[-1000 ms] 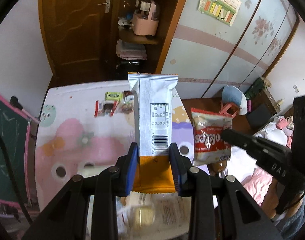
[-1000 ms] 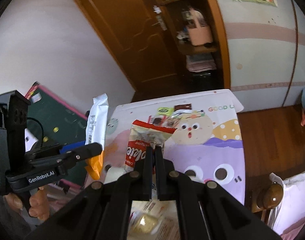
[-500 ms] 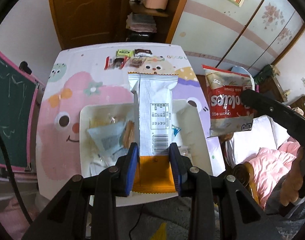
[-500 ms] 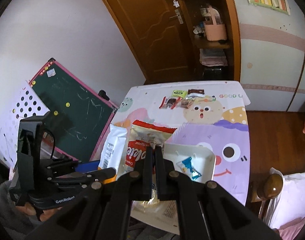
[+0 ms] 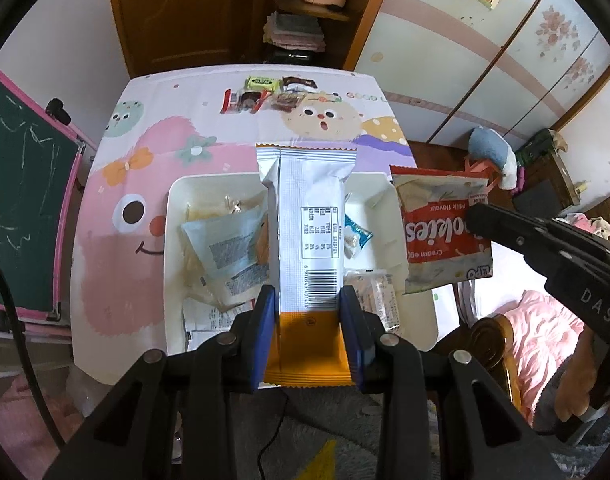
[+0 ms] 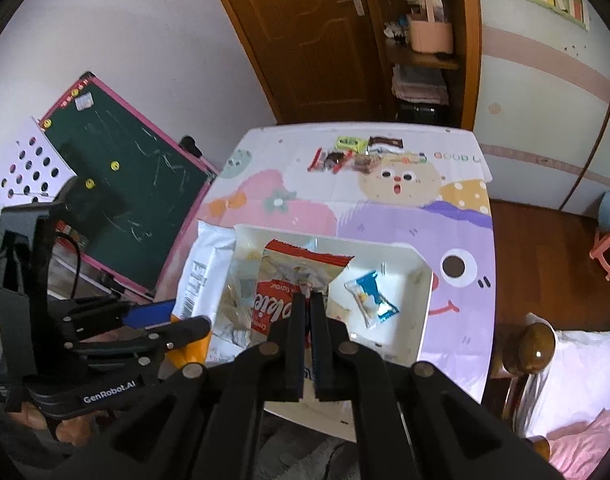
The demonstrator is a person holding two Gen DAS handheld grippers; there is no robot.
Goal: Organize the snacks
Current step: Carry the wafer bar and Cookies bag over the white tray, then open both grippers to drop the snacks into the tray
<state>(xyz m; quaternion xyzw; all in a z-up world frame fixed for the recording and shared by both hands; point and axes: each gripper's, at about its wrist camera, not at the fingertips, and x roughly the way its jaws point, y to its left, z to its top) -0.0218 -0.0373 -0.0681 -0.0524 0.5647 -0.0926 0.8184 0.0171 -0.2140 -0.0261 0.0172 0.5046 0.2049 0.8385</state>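
My left gripper [image 5: 307, 300] is shut on a tall white and orange snack pack [image 5: 308, 224], held upright above the white tray [image 5: 173, 216]. The same pack [image 6: 199, 272] shows at the left in the right wrist view. My right gripper [image 6: 307, 300] is shut on a red and white cookies bag [image 6: 293, 276], which hangs over the tray [image 6: 421, 292]. From the left wrist view that bag [image 5: 437, 236] hangs just off the tray's right side. The tray holds a pale blue packet [image 5: 229, 248], a small blue candy [image 6: 371, 296] and other wrappers.
Several small snacks [image 5: 265, 94] lie in a group at the far edge of the cartoon-print table [image 5: 145, 152]. A green chalkboard [image 6: 117, 184] leans at the table's left. A wooden bedpost [image 6: 533, 348] and pink bedding stand at the right. A door and shelves are behind.
Both grippers have come back toward the near side and sunk, each keeping its pack. The tray, earlier mostly below the frame, now lies in full view under both packs.
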